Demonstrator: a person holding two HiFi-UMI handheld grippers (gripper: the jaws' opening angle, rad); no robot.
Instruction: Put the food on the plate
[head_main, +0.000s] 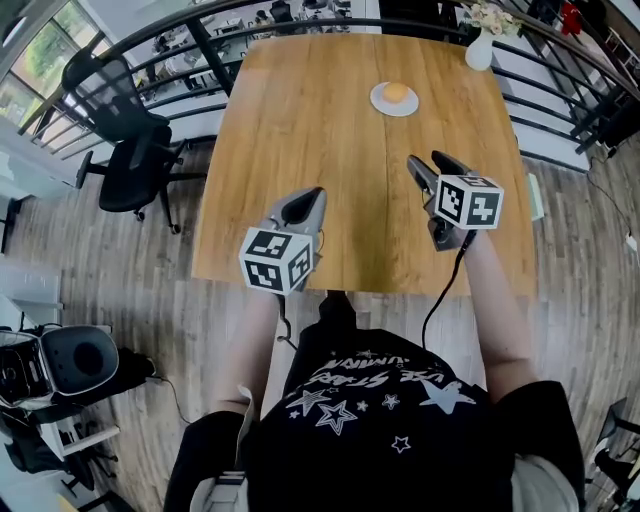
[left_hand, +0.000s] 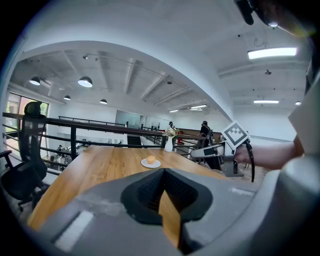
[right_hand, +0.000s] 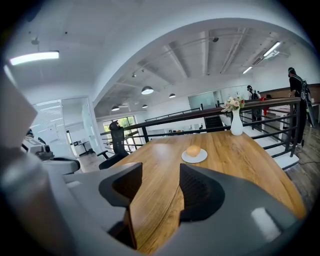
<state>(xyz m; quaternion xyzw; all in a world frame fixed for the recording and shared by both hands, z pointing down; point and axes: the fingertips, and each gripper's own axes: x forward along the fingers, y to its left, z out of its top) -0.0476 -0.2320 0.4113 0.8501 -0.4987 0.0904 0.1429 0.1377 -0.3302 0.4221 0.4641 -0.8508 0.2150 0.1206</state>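
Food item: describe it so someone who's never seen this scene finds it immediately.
Start at the wooden table and look to its far half, toward the corner with the white vase. A small white plate sits there, and the food lies on it. Unlike the tall vase and the flat plate, it is a low, rounded orange ball.

The head view looks steeply down from above the person onto the table (head_main: 300, 150), with the plate (head_main: 394, 100) at the far side. The cameras on the left claw (head_main: 312, 195) and the right claw (head_main: 425, 160) look low and nearly level across the table toward that plate, well short of it. All three views share the plate.
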